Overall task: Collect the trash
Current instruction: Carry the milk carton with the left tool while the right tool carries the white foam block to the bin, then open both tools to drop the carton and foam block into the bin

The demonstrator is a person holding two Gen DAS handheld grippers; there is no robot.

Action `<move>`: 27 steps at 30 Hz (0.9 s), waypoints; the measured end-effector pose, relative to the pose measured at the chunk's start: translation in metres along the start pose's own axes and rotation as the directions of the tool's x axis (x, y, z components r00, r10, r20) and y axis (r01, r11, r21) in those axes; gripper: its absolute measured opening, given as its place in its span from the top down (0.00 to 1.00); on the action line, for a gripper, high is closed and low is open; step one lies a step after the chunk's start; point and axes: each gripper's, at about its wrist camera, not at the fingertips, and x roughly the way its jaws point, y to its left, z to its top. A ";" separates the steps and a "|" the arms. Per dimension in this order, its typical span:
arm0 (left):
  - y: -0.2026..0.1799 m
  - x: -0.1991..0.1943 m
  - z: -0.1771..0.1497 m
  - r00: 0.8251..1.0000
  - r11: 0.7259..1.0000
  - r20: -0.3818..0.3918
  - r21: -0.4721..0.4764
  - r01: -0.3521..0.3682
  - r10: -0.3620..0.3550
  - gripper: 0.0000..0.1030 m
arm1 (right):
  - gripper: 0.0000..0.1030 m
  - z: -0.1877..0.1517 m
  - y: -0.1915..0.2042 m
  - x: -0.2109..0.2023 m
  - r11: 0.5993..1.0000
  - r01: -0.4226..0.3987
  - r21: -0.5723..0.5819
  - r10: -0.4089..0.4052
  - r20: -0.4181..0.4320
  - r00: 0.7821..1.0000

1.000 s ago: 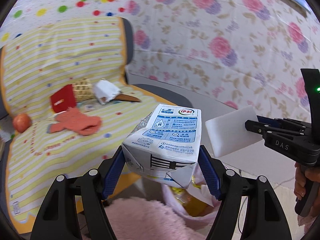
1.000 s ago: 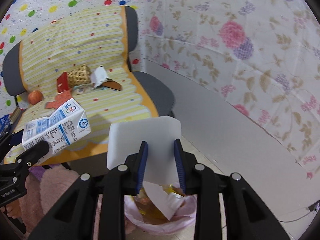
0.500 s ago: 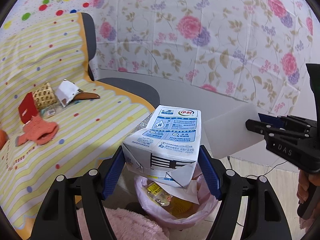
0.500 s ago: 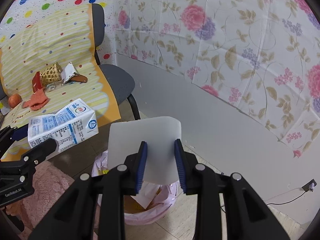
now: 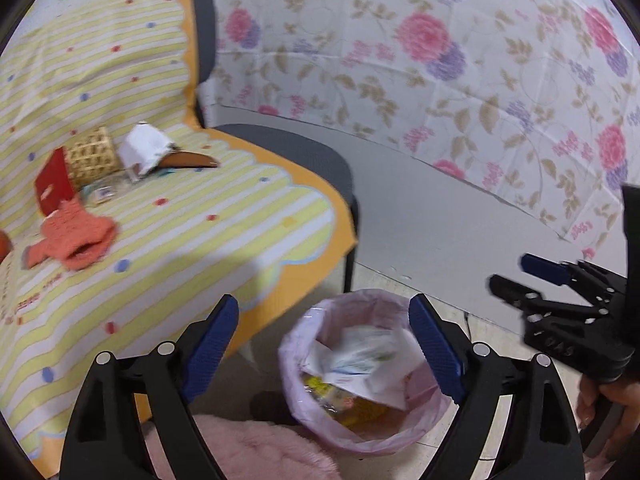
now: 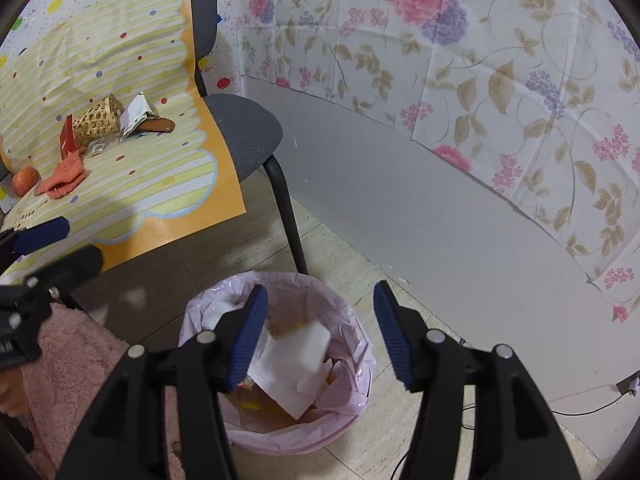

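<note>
A pink-lined trash bin stands on the floor beside the chair. A milk carton lies in it, blurred, and a white foam piece lies on the other trash. My left gripper is open and empty above the bin. My right gripper is open and empty above the bin; it also shows at the right of the left wrist view. More items lie on the chair cloth: crumpled white paper, a red card, an orange cloth.
A chair with a yellow striped cloth stands left of the bin. A woven basket, a brown case and an orange fruit lie on it. A pink fluffy rug lies at the bottom left. Floral wall behind.
Both grippers have opened. The milk carton has dropped from the left one and the white foam piece from the right one into the bin.
</note>
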 end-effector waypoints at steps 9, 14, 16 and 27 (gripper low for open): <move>0.048 -0.051 -0.004 0.993 0.991 0.035 -0.076 -0.109 0.112 0.16 | 0.47 0.028 0.012 -0.058 0.995 -0.097 0.010 0.095 0.114 0.989; 0.069 -0.076 -0.010 0.985 0.980 0.036 -0.117 -0.162 0.167 0.16 | 0.47 0.043 0.046 -0.079 0.983 -0.173 -0.053 0.180 0.151 0.972; 0.078 -0.084 -0.012 0.982 0.974 0.036 -0.136 -0.180 0.186 0.16 | 0.47 0.050 0.061 -0.081 0.977 -0.195 -0.083 0.206 0.150 0.967; 0.157 -0.128 -0.023 0.929 0.889 0.001 -0.291 -0.354 0.371 0.16 | 0.47 0.086 0.140 -0.059 0.931 -0.301 -0.205 0.325 0.090 0.942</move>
